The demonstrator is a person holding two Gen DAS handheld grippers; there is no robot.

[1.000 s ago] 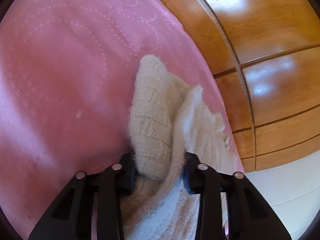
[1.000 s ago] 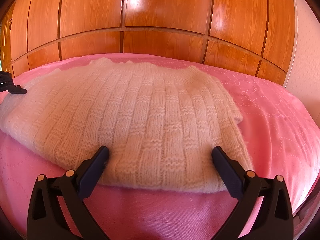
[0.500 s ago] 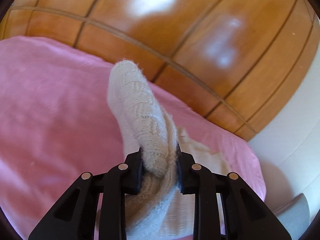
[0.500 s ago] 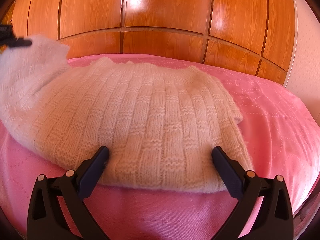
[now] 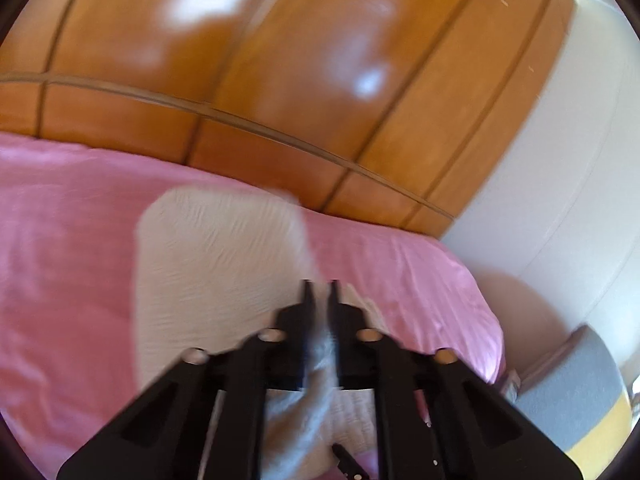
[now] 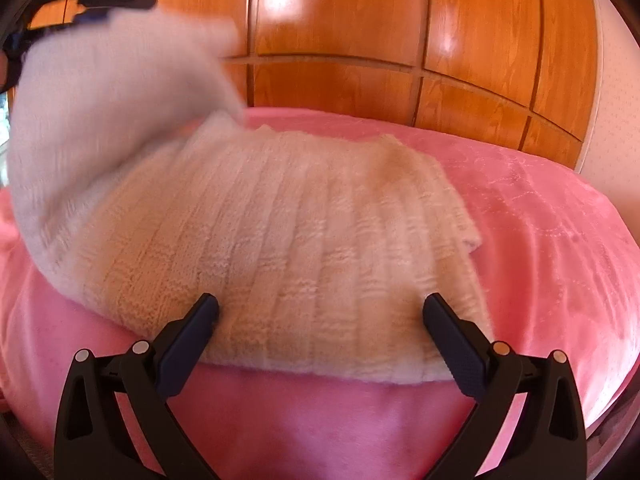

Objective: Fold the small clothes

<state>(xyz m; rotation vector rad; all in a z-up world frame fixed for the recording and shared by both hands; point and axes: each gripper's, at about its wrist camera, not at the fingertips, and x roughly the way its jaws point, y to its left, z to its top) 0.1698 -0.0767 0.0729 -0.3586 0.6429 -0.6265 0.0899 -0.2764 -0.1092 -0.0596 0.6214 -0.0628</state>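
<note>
Jaws: left gripper pinches sweater side aloft for fold; right gripper spread wide, pinning hem.

The left wrist view looked down from above along nearly closed fingers at the cream sweater on the pink bedspread. The right wrist view sat low and close at the sweater's near hem, facing the wooden wardrobe. Both views shared sweater, bedspread and wardrobe.
</note>
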